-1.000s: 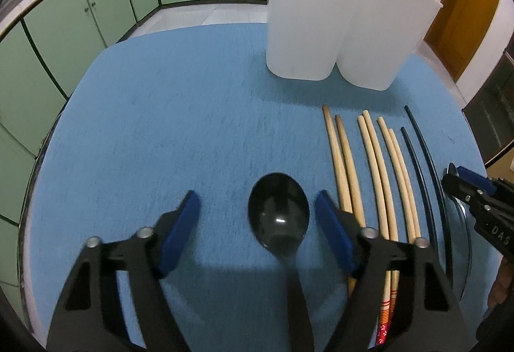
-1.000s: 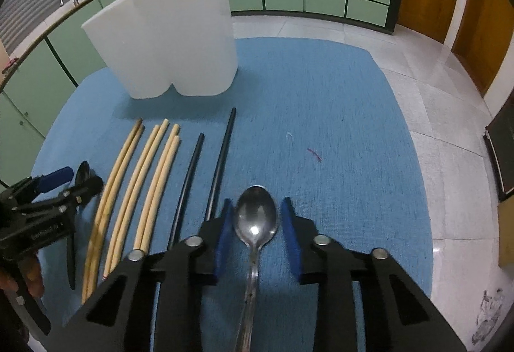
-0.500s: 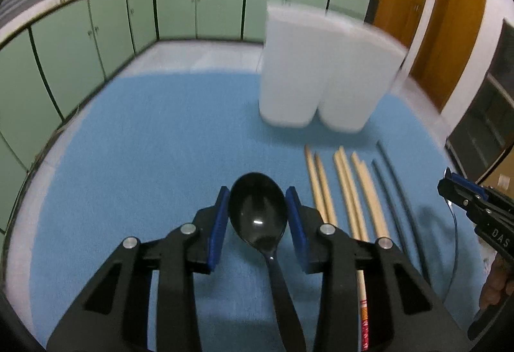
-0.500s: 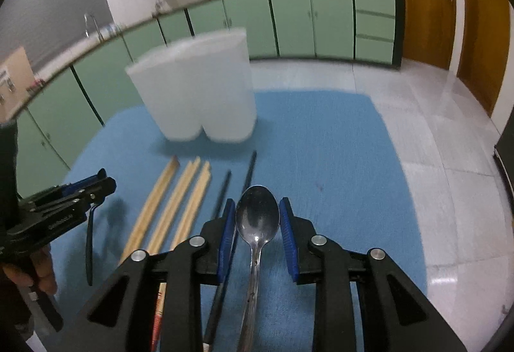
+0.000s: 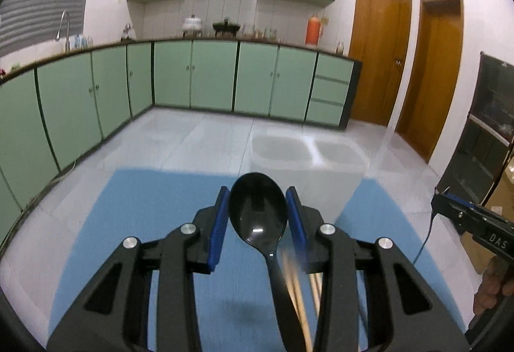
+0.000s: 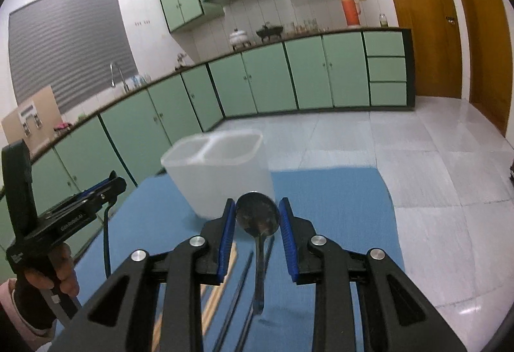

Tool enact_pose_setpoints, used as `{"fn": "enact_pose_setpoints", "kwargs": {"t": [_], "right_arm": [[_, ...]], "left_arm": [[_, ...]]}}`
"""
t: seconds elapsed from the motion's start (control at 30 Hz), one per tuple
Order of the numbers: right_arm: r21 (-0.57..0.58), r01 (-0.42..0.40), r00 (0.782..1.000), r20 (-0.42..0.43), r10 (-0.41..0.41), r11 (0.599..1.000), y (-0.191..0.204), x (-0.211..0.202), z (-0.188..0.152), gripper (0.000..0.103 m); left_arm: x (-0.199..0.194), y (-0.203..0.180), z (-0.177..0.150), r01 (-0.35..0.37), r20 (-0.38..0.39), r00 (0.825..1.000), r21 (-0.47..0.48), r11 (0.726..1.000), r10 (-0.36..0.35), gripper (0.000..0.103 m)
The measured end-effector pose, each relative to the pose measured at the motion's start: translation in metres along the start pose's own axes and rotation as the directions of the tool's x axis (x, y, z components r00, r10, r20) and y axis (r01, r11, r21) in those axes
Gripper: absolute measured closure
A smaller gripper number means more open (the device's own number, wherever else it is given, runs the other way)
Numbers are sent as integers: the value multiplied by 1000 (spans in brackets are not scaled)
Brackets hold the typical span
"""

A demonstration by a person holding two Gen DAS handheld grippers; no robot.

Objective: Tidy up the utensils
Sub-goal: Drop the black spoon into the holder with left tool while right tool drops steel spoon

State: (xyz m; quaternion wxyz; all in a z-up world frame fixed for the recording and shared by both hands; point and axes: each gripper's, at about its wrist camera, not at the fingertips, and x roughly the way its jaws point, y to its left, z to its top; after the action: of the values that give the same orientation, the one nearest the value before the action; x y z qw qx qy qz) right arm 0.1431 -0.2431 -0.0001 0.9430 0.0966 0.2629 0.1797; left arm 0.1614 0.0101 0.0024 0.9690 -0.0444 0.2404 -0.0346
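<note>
Left gripper (image 5: 258, 217), low centre of the left wrist view, pinching a black plastic spoon (image 5: 258, 210) by the sides of its bowl between blue pads (image 5: 219, 230), bowl facing the camera and handle running down toward the bottom edge. Just above and right of the spoon bowl, a translucent white two-compartment holder (image 5: 308, 159) standing upright on the blue tablecloth (image 5: 154, 223). Blurred wooden chopsticks (image 5: 298, 297) visible below the spoon bowl, between the fingers. Right gripper (image 6: 256, 225), low centre of the right wrist view, pressed onto a metal spoon (image 6: 257, 218), bowl up between its blue pads (image 6: 226, 233) and handle hanging down past them. Same holder (image 6: 221, 168) directly above the metal spoon in frame, left of centre, both compartments open at the top. On the cloth beneath the right gripper, pale chopsticks (image 6: 221, 287) and black chopsticks (image 6: 242, 281) lying roughly parallel. Left gripper again at the left edge of the right wrist view (image 6: 114, 186), held by a hand (image 6: 54, 275). Green cabinets (image 6: 289, 78) along the back wall.
</note>
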Motion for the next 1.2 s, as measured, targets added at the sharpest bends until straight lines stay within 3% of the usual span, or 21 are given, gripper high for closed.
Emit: {"fn": "enact_pose_setpoints", "kwargs": {"t": [0.23,0.33,0.57,0.77,1.07,1.2], "right_arm": [[-37,-36,993,115,40,999,8,0,61,76],[-54,-53,986,153,61,997,14,6,89,76],[-80,-60,979,190,75,995,26,35,132,76],[-58,-48,985,161,56,997,20,75,138,76],[-46,-64,996,61,67,997,19,118,117,76],[-56,-75,997,17,76,996,20,125,104,75]], "left_arm": [[8,-12,55,5,133,991,17,1000,-8,69],[27,-22,84,9,176,984,23,1000,-13,69],[78,-36,114,-30,220,975,40,999,21,69],[117,-38,111,-64,208,977,39,997,54,69],[137,-32,83,-69,141,988,66,995,59,68],[131,-25,77,-58,131,990,64,996,49,58]]}}
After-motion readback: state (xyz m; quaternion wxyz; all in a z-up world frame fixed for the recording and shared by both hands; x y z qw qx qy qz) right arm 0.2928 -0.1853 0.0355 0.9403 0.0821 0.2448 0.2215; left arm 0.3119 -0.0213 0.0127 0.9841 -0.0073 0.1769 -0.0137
